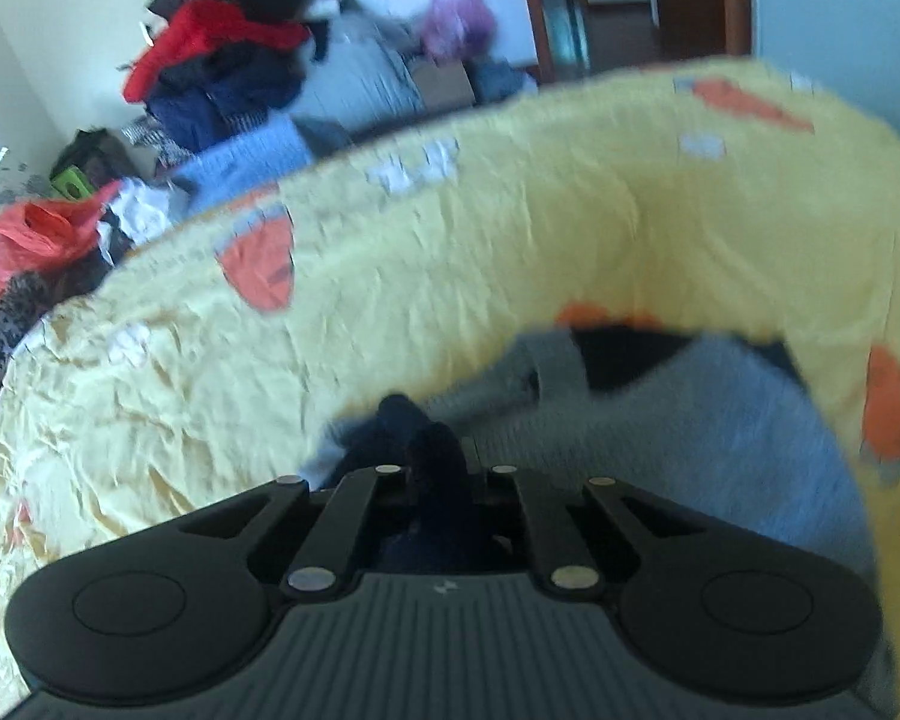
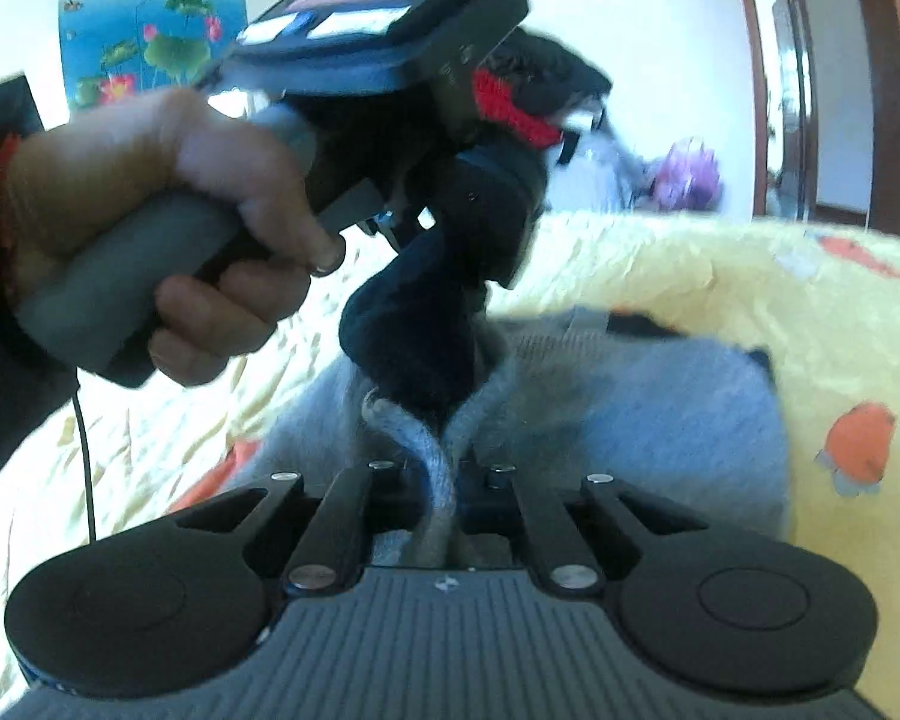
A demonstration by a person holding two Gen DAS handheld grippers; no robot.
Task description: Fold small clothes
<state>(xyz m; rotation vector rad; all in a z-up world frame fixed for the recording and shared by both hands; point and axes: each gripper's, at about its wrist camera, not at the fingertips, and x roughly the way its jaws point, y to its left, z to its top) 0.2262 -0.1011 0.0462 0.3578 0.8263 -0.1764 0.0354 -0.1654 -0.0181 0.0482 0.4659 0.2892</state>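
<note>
Motion blur smears the clothes pile (image 1: pixel 228 48) beyond the bed (image 1: pixel 180 372). The grey garment (image 2: pixel 630 408) hides both grippers' fingertips; its right side blurs.

Grey knit garment (image 2: pixel 648 396) with dark navy part (image 2: pixel 414 324) is lying bunched on the yellow bedsheet, centre-right of frame. Navy fold is sticking up at lower centre (image 1: pixel 426 450); a grey twisted edge is rising at lower centre.

Grey knit garment (image 2: pixel 660 408) with navy-blue trim (image 1: pixel 426 456). Yellow bedsheet (image 1: pixel 450 252) patterned with orange and white motifs. Red, navy and black clothes pile (image 1: pixel 228 42). Red plastic bag (image 1: pixel 30 240). Blue-green lotus poster (image 2: pixel 144 12).
</note>
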